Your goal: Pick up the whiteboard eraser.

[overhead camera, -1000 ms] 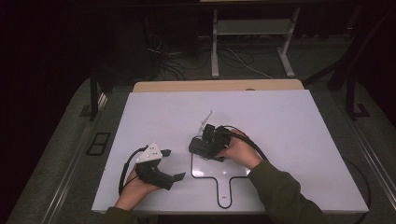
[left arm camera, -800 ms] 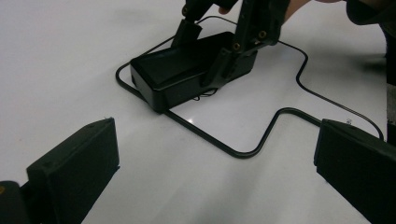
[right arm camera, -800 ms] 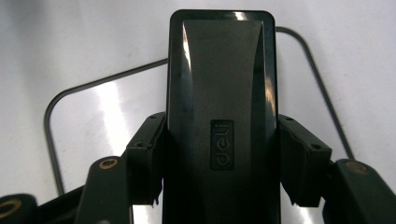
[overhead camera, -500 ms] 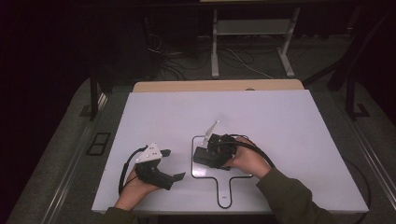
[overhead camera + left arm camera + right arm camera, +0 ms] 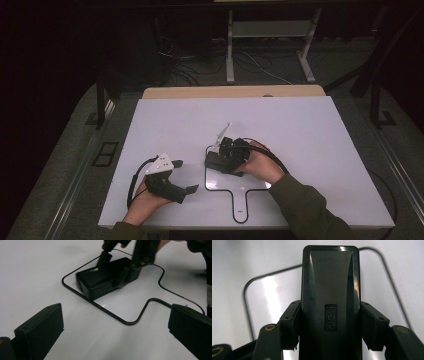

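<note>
R gripper (image 5: 329,327): jaws closed onto the long sides of a glossy black rectangular plastic box w/ embossed "deli" logo (image 5: 330,297). Firm pinch by the look of it, pads flat on both flanks about mid-length, box's long axis running straight out ahead along the jaw line.

Box position: seen from the high view it sits (image 5: 218,161) at the upper-left corner inside the thin black wire outline shaped like a paddle w/ a handle stub (image 5: 239,202), which lies flat on the white tabletop (image 5: 310,130). From the L gripper view the box (image 5: 105,280) looks to be down on, or just above, the surface; can't tell which. Its near corner is just beside the outline's rounded corner (image 5: 75,291).

L gripper (image 5: 174,175): jaws spread wide, holding nothing, resting low on the table left of the outline, well apart from the box.

Key relation: box is already in R's grip, so R is the working hand; L is farther off, pointed roughly toward it. My read: next move is R's, w/ the box kept inside the outline.
</note>
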A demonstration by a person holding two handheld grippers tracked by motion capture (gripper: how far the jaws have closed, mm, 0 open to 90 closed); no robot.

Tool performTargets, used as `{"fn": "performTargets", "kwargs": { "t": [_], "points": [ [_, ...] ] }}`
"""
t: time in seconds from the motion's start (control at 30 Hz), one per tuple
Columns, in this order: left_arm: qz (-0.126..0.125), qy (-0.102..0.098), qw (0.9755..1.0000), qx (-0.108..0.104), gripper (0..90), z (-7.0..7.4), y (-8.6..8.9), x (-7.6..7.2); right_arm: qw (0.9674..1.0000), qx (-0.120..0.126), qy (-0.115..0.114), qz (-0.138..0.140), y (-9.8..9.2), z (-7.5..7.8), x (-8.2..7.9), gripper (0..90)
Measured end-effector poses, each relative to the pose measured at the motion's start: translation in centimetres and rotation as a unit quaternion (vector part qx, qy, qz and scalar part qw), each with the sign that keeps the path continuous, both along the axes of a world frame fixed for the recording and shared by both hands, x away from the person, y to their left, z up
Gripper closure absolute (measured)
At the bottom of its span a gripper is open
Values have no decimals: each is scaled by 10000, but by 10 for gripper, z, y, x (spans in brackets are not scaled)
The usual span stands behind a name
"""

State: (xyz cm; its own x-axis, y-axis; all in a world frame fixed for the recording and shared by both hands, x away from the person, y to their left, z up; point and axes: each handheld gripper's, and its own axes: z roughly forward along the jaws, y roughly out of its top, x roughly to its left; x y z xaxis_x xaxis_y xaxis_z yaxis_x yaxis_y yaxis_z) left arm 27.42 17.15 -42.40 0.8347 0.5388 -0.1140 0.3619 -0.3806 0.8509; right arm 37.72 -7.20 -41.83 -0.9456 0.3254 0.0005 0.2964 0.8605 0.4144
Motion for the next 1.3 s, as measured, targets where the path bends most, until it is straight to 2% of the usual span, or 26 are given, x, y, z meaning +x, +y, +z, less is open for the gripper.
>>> {"fn": "performTargets", "kwargs": {
  "t": [0.17,0.33,0.57,0.83,0.93,1.0,1.07,1.23,1.27,1.3],
  "points": [
    [-2,1,10000,2,0,0,0,0,9998,23,44,-216,4,0,22,385],
    [-6,9,10000,0,0,0,0,0,9996,65,33,-276,2,-1,26,385],
    [-10,-2,10000,9,0,0,0,0,9999,-13,-54,-91,0,0,8,385],
    [-11,-15,10000,7,0,0,0,0,9996,-51,-108,274,-7,0,-23,385],
    [-13,-5,10000,4,0,0,-1,0,9995,-97,-104,275,-6,1,-25,385],
    [-19,0,10000,17,0,0,-1,-1,9995,-58,-82,291,-5,0,-21,385],
    [-9,-9,10000,-2,0,0,-1,-1,9998,6,-31,182,-1,0,-13,385],
    [-13,-4,10000,3,0,0,0,0,10000,-46,-19,51,6,0,1,386],
    [-18,-5,10000,5,0,0,0,0,10000,-62,-23,-6,8,0,10,386],
    [-18,-5,10000,6,0,0,0,-1,10000,-62,-23,-6,8,0,10,386]
  ]
}}
